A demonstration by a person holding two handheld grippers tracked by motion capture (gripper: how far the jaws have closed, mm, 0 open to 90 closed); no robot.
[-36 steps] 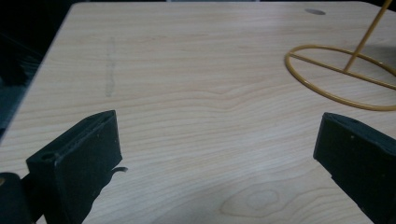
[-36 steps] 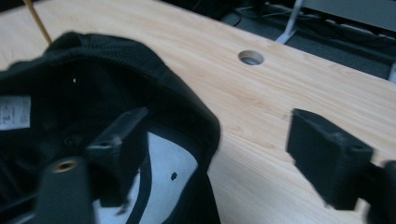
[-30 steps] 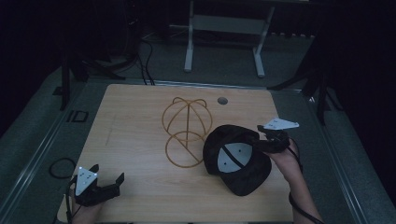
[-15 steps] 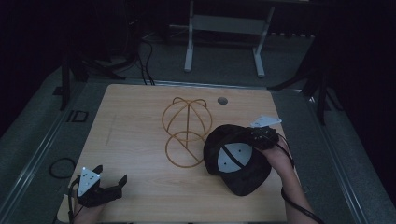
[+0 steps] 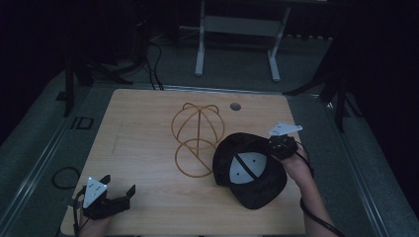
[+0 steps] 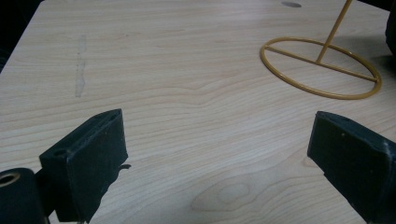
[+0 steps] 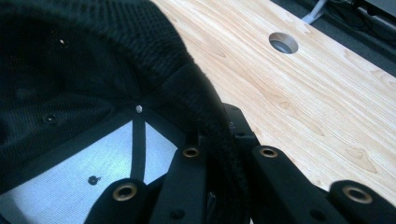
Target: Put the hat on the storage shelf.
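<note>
Claw grip now set on cap rim.
Right claw [image 5: 276,148] has closed onto the black cap [image 5: 249,170], readying a lift toward the wire stand [image 5: 196,138]; left claw [image 5: 118,197] rests apart on the desk [image 5: 143,128].

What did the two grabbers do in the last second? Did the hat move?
The right gripper slid in toward the black cap and now pinches its rim between closed jaws. The left gripper drifted slightly toward the table's near edge and is still open, holding nothing. The cap barely shifted, lying upside down beside the gold wire stand, which stayed put on the wooden table.

Black claw [image 6: 224,154] (brass-ringed screw holes), grey three-cornered plate, black cable.
</note>
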